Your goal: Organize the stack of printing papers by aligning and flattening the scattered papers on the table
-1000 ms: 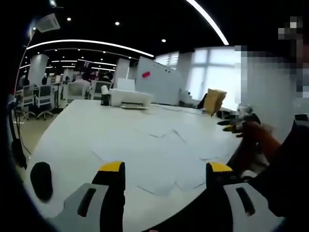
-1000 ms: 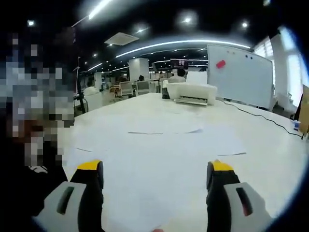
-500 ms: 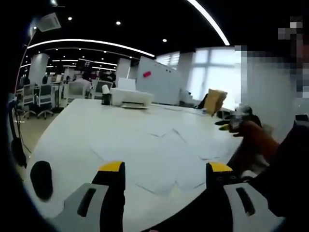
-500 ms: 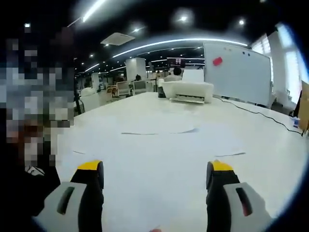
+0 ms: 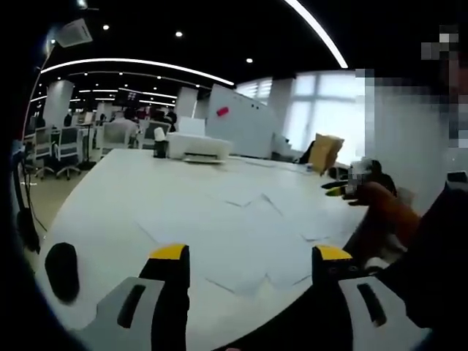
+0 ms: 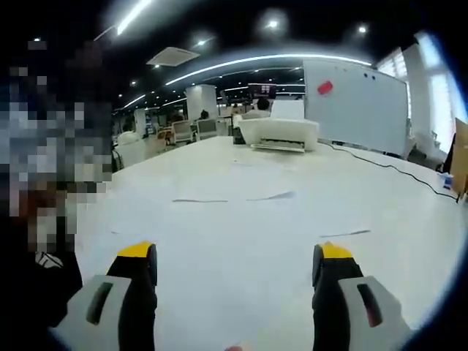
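The main risk, as I judge it, is creasing or skating: the thin white printing-paper sheets (image 5: 248, 234) lie loose and overlapping on the smooth white counter (image 5: 110, 197), so a jaw tip pushed in at an edge could buckle a sheet, or shove one under another instead of squaring them. A corner that stands slightly proud at the centre of the left gripper view looks ready to fold if pressed from above.

The left gripper (image 5: 248, 256) has its yellow-tipped jaws spread wide, nothing between them, above the near sheets at the bottom of its view. The right gripper (image 6: 234, 256) is likewise spread and empty, with the same pale sheets (image 6: 241, 219) running from centre to lower frame. At the right of the left gripper view, the right gripper (image 5: 344, 190) shows above the sheets.

The papers look flat but fanned at differing angles, their edges showing as faint dark lines. A white desktop printer (image 6: 281, 133) sits well apart, at upper centre.
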Demonstrator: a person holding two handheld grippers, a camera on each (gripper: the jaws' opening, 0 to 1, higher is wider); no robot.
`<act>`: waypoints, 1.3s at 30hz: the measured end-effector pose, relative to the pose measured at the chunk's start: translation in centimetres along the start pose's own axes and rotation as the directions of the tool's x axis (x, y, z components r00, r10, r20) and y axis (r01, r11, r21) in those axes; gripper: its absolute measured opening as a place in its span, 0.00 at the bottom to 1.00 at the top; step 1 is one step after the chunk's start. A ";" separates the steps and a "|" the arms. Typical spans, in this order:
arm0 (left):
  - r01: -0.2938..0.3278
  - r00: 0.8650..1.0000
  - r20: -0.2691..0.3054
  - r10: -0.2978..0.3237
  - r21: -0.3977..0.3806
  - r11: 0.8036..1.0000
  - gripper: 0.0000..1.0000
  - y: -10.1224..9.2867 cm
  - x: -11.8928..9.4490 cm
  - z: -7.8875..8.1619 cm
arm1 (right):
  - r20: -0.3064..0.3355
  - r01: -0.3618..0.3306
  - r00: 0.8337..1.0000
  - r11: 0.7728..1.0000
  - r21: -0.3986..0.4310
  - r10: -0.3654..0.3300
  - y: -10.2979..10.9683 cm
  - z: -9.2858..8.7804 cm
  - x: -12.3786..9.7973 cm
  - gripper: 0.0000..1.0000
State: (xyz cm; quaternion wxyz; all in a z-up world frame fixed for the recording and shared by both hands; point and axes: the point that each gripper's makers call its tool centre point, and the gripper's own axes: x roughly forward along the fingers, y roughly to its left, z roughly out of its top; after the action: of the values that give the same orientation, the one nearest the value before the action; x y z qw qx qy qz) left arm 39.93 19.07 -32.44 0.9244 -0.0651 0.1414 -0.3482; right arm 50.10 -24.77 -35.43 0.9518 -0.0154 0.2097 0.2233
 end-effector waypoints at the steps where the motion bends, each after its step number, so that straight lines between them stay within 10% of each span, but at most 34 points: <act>1: 0.000 1.000 0.000 0.000 0.001 1.000 0.71 0.0 0.0 0.0 | 0.001 0.001 1.000 1.000 0.001 -0.001 0.0 0.0 0.0 0.83; 39: -0.004 1.000 -0.007 0.004 0.003 1.000 0.70 0.0 0.2 0.2 | -0.032 0.021 0.999 0.999 0.037 -0.020 -3.1 -0.4 3.5 0.82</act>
State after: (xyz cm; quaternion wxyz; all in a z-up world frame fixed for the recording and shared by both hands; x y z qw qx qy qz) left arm 40.17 18.92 -32.30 0.9247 -0.0624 0.1442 -0.3467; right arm 54.14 -26.17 -37.44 0.9507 -0.0035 0.2289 0.2092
